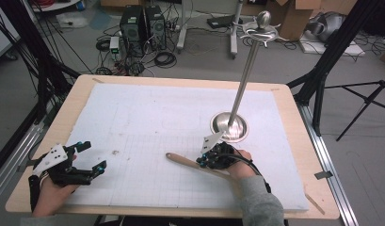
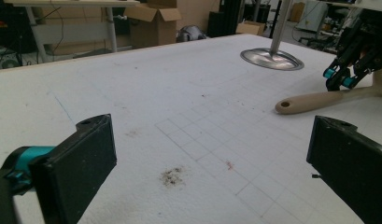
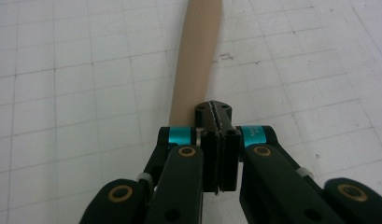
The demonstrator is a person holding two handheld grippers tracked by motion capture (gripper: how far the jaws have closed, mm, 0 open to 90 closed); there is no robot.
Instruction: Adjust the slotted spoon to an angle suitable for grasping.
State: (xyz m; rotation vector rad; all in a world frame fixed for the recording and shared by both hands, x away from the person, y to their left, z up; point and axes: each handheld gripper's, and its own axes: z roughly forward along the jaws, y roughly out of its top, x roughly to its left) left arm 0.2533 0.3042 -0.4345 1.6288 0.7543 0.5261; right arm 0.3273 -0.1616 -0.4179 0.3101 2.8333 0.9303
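A wooden spatula [image 1: 185, 162] lies flat on the white gridded board [image 1: 157, 117], its handle end pointing left. My right gripper [image 1: 204, 161] is directly over the handle; in the right gripper view its jaws [image 3: 218, 112] are pressed together with the handle [image 3: 195, 60] running beneath and beyond them. I cannot tell whether the tips touch the wood. My left gripper [image 1: 95, 155] rests near the board's front left corner, its jaws [image 2: 212, 158] wide apart with nothing between them. In the left gripper view the spatula [image 2: 319, 99] and the right gripper [image 2: 340, 79] lie far right.
A metal stand with a round base [image 1: 229, 127] and a tall leaning pole [image 1: 244, 75] sits just behind the right hand. The board has a small dark stain [image 2: 172, 176]. Beyond the table are computers, cables and tripod legs.
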